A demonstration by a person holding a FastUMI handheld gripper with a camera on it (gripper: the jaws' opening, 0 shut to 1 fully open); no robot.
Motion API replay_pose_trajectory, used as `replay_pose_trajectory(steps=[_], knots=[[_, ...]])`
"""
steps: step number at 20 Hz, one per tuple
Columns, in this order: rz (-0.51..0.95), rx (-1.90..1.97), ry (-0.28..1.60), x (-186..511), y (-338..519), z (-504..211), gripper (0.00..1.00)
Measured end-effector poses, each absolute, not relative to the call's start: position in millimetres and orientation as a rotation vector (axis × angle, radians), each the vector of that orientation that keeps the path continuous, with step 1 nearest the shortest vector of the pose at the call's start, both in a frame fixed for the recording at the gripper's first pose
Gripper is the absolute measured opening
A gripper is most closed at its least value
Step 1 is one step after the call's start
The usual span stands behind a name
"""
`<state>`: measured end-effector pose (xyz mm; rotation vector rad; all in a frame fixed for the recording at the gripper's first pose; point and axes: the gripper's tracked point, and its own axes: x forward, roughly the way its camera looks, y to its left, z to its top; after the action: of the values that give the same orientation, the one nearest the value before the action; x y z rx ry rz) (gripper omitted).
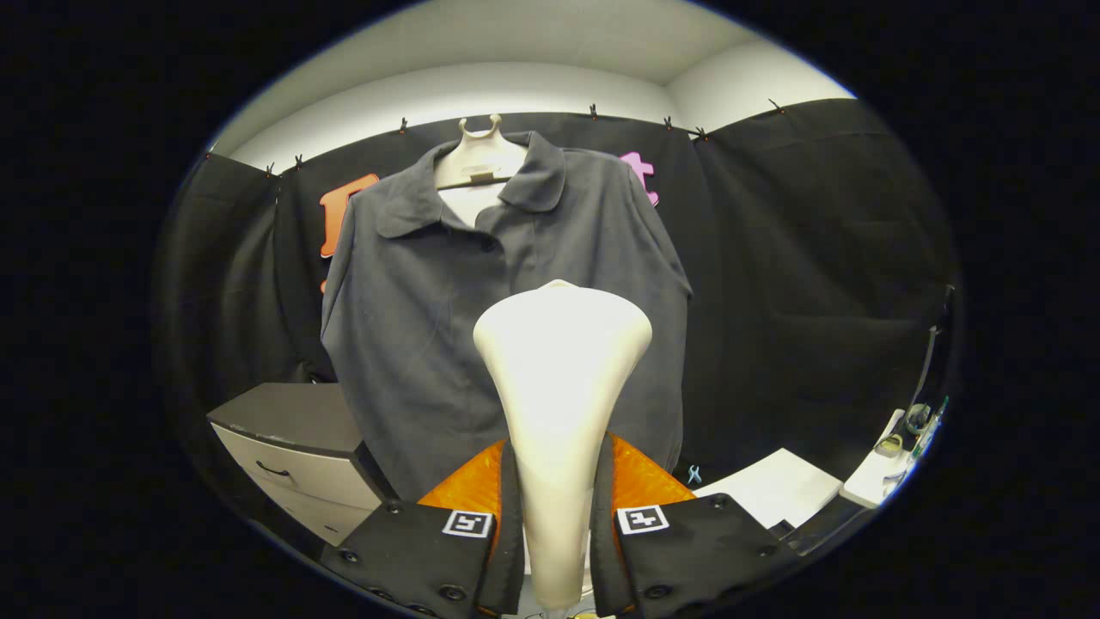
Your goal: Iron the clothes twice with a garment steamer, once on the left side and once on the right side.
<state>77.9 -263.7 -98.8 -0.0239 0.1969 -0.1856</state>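
The white steamer [559,404] stands upright between the two fingers of the gripper [557,524], and both fingers squeeze its handle. Its wide head is in front of the dark grey shirt [412,301], which hangs on a pale hanger [478,159]. A drawer cabinet [292,447] sits low beside the shirt

Steamer [560,387] hides shirt [412,318] lower middle; fingers [507,516] cover steamer handle sides.

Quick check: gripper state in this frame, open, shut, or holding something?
Gripper: shut on the steamer, both fingers pressing its handle, head pointed at the hanging shirt.
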Motion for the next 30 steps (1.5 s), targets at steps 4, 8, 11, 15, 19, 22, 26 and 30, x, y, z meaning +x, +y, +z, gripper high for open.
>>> replay_pose_trajectory(steps=[4,8,11,15,19,22,26,30], knots=[[-0.19,-0.035,0.141,97.9,-288.7,-41.6,0.39],[-0.162,-0.042,0.102,121.2,-301.2,-0.3,0.39],[-0.137,-0.051,0.084,146.2,-304.8,15.0,0.39],[-0.094,-0.065,0.082,175.0,-298.5,15.9,0.39],[-0.066,-0.053,0.106,195.0,-295.8,-4.9,0.39],[-0.059,-0.03,0.133,203.2,-300.6,-26.6,0.39],[-0.05,-0.017,0.156,205.9,-302.9,-53.6,0.39],[-0.04,-0.019,0.18,200.6,-303.2,-78.9,0.39]])
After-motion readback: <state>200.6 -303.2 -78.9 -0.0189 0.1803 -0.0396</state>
